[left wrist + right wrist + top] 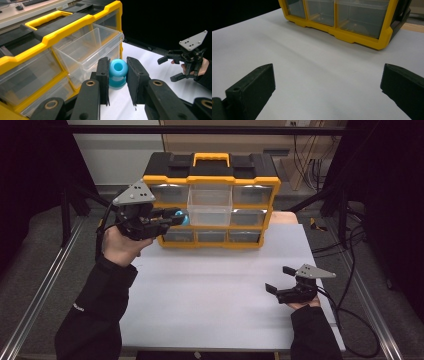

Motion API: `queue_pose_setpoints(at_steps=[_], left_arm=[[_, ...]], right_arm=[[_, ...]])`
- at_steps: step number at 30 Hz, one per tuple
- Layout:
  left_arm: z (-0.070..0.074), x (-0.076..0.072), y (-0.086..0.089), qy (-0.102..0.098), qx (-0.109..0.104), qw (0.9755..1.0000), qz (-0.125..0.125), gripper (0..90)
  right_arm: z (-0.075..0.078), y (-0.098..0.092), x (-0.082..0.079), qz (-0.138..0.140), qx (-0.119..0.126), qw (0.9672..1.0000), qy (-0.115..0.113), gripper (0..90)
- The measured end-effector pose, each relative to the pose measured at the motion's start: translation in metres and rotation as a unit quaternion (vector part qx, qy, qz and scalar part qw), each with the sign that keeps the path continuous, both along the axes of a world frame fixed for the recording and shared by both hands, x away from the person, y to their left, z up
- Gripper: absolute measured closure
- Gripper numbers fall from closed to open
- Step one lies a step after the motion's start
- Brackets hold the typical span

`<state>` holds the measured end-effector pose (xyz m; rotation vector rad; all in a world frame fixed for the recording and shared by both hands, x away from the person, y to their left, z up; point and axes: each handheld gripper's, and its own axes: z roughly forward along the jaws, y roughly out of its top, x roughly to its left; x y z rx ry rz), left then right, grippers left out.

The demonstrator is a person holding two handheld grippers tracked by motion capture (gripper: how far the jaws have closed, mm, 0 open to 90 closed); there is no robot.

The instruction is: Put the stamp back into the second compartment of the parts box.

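Spool (118,72) between left gripper (117,82) jaws

In the high view, the left tongs (176,216) cover most of the blue spool (185,218). In the right gripper view, the organizer (352,37) is cut off at the top edge, its drawer contents too dim to tell.

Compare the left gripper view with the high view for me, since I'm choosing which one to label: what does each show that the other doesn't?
Left gripper view alone: the blue spool's end hole, pinched between the left hand-held gripper's pads. High view alone: the organizer's bottom drawers and the person's sleeves. Both: the yellow organizer, its pulled-out clear drawer, and the open right hand-held gripper.
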<state>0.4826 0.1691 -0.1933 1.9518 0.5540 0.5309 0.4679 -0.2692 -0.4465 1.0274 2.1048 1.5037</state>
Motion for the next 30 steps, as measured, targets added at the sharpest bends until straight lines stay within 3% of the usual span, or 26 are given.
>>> queue_pose_setpoints(at_steps=[30], left_arm=[[0.019, 0.029, -0.017, -0.002, -0.003, 0.9998, 0.020, 72.8]], right_arm=[[0.000, 0.000, 0.000, 0.001, 0.000, 1.0000, 0.000, 0.2]])
